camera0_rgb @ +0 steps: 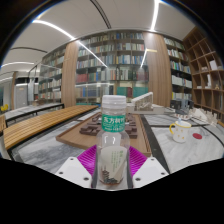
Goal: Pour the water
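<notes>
We are seeing gripper (112, 168) clamping clear bottle (113, 135) upright between both fingers, pads pressing its sides. Bottle base hidden. Beyond: table (40, 135), small white items too blurred; bookshelves (115, 62) standing behind.

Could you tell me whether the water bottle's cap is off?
No, the white cap sits on the water bottle, held between the gripper fingers.

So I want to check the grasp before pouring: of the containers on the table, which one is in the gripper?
The clear water bottle with the white cap and green label, clamped upright between the gripper fingers. The white vessel stands apart, beyond them.
</notes>
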The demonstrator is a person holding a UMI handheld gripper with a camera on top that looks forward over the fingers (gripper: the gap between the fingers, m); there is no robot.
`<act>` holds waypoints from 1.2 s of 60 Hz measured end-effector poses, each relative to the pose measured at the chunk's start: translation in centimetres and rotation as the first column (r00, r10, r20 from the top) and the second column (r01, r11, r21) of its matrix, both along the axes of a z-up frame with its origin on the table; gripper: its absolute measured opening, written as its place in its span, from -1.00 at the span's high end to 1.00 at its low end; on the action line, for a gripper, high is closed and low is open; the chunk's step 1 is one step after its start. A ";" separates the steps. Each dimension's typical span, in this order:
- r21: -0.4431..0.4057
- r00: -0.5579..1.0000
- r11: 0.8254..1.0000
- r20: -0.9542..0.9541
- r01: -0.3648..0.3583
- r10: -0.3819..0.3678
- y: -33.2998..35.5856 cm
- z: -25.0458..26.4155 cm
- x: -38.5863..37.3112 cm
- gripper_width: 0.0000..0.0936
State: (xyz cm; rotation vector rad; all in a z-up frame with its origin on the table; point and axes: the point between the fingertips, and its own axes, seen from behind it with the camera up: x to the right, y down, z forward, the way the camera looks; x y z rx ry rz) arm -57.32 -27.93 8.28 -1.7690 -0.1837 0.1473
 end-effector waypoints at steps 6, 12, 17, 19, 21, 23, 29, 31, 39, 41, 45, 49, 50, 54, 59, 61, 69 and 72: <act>0.011 0.998 0.999 -0.057 -0.032 0.033 0.0 1.9 -0.3 0.18; 0.041 0.975 0.996 -0.205 -0.075 0.082 0.7 6.0 -0.3 0.18; 0.083 0.895 0.988 -0.420 -0.128 0.151 1.4 11.2 0.3 0.18; 0.096 0.843 0.985 -0.509 -0.143 0.172 2.5 13.4 0.8 0.18; 0.107 0.772 0.980 -0.604 -0.168 0.198 3.2 15.4 1.5 0.18; 0.115 0.682 0.974 -0.698 -0.193 0.218 4.1 17.3 2.4 0.18; 0.166 0.327 0.947 -0.910 -0.274 0.254 6.8 22.1 5.1 0.18; 0.184 0.199 0.940 -0.949 -0.288 0.246 8.2 22.9 6.9 0.18; 0.192 -0.184 0.945 -0.972 -0.266 0.146 12.7 22.7 13.6 0.19; 0.188 -0.258 0.947 -0.959 -0.260 0.119 13.8 21.7 15.2 0.19; 0.141 -0.368 0.959 -0.929 -0.245 0.043 16.0 18.9 17.7 0.19; 0.105 -0.475 0.965 -0.880 -0.241 -0.023 16.9 16.0 20.3 0.19; 0.100 -0.498 0.965 -0.867 -0.244 -0.036 17.1 15.4 20.6 0.18; 0.053 -0.541 0.971 -0.837 -0.231 -0.083 18.7 12.8 21.4 0.18; 0.043 -0.562 0.969 -0.820 -0.244 -0.105 17.5 11.7 23.0 0.18; 0.039 -0.558 0.967 -0.822 -0.251 -0.112 17.4 11.8 22.8 0.18; 0.051 -0.434 0.961 -0.898 -0.273 -0.076 16.2 14.8 22.8 0.18; 0.063 -0.286 0.967 -0.958 -0.249 -0.011 17.9 16.7 22.3 0.18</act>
